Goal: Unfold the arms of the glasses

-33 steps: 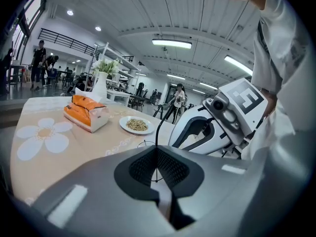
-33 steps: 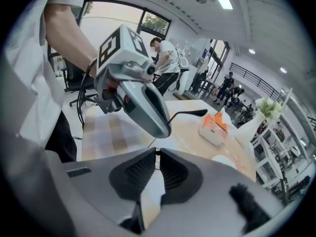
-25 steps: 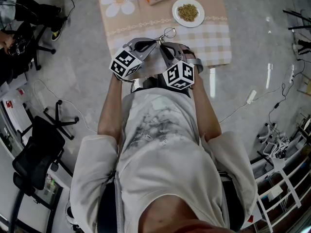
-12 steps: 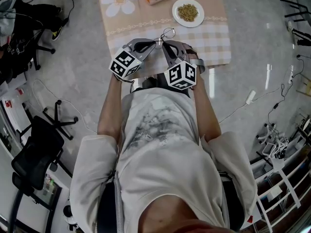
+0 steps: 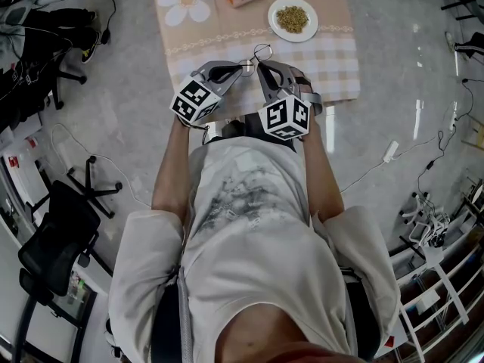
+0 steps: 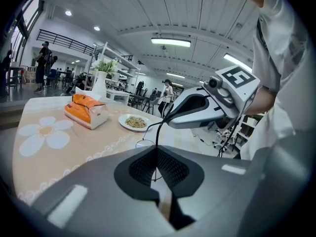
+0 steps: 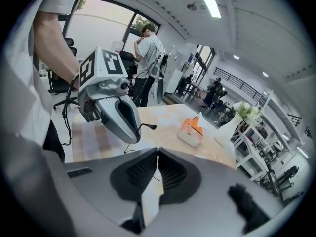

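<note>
Thin wire glasses (image 5: pixel 259 52), rnd lenses

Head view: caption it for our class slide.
Left hand-held gripper holds the glasses; right hand-held gripper, jaws just closing, pinches them.

Lighting was bright and even from the ceiling strip lamps (image 6: pixel 170 42); floor (image 5: pixel 378 66) had glare streaks off them; both gripper views were badly fisheyed, black at the corners, nearest bits soft.

A black office chair (image 5: pixel 57 237) stands on the glossy grey floor (image 5: pixel 393 74) under strip lights (image 6: pixel 170 42).
</note>
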`<act>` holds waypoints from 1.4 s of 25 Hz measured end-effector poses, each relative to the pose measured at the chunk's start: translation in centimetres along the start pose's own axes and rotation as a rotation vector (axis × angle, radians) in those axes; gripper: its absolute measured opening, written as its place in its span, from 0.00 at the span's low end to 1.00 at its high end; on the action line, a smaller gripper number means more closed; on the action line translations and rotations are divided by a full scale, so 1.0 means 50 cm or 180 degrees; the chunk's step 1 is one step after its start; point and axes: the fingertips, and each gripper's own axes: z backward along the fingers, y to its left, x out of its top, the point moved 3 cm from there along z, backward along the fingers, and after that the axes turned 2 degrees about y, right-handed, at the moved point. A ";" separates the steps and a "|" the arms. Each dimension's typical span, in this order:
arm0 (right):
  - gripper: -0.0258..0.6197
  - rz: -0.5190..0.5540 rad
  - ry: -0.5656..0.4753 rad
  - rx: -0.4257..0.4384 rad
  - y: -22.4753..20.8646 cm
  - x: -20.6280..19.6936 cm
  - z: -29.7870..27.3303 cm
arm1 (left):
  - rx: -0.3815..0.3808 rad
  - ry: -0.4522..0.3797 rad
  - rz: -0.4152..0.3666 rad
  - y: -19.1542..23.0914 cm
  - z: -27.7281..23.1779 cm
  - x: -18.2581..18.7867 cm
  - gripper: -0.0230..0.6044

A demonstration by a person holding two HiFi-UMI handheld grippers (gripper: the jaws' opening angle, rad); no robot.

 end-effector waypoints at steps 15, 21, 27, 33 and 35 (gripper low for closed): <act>0.07 -0.0154 0.0038 -0.0194 -0.031 -0.012 0.020 | -0.0001 0.0019 -0.0003 -0.006 0.002 -0.011 0.05; 0.07 -0.0208 0.0059 -0.0262 -0.040 -0.020 0.026 | 0.0007 0.0028 -0.0003 -0.005 0.002 -0.016 0.05; 0.07 -0.0252 0.0077 -0.0319 -0.049 -0.022 0.033 | 0.0014 0.0028 0.0001 -0.005 0.007 -0.016 0.05; 0.07 -0.0302 0.0097 -0.0375 -0.059 -0.028 0.039 | 0.0019 0.0033 0.0012 -0.003 0.008 -0.020 0.05; 0.07 -0.0322 0.0105 -0.0396 -0.063 -0.030 0.042 | 0.0020 0.0034 0.0012 -0.003 0.009 -0.019 0.05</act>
